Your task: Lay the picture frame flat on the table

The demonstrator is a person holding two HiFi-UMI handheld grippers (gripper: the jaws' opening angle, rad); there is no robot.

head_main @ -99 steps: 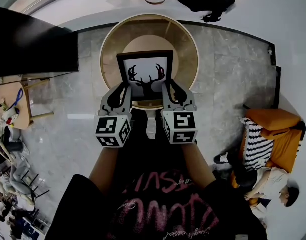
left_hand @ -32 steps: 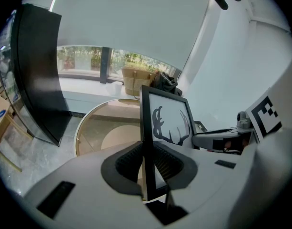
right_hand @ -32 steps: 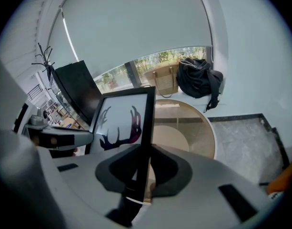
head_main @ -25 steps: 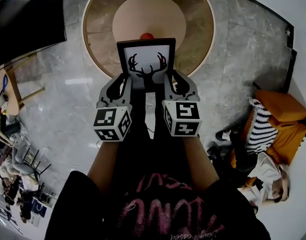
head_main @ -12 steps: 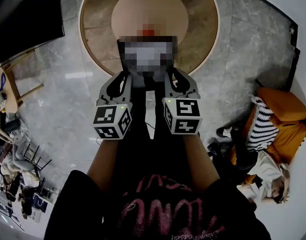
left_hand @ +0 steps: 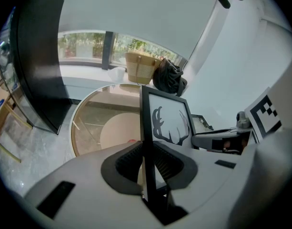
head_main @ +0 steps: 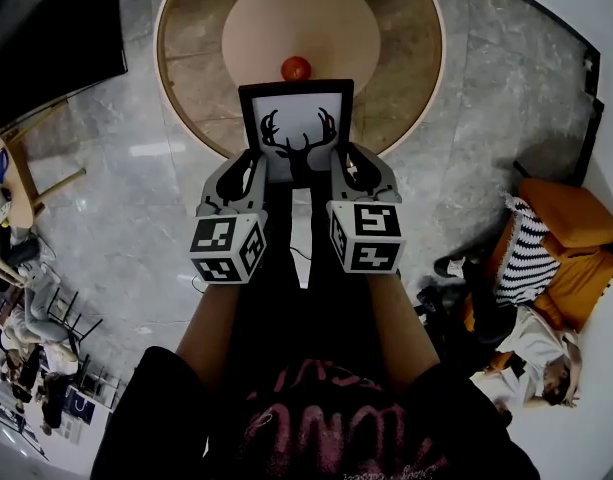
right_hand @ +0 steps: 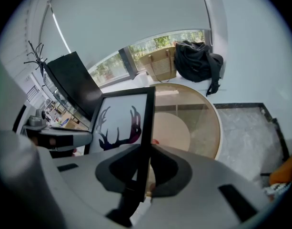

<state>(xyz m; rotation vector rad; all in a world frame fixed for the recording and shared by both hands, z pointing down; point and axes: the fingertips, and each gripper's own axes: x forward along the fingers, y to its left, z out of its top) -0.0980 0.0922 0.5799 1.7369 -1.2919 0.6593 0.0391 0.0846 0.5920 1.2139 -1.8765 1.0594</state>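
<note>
The left gripper (head_main: 248,168) and right gripper (head_main: 344,166) each clamp their jaws on a side edge of the picture frame (head_main: 296,128), which stands upright between them. It has barely moved this last second and hovers over the bench's (head_main: 186,48) near edge, so laying it flat remains.

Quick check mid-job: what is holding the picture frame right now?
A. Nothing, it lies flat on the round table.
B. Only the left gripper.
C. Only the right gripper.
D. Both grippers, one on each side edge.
D: the left gripper has its jaws closed on the left edge of the picture frame. The right gripper is closed on the frame's right edge, and the round table lies beyond the frame.
</note>
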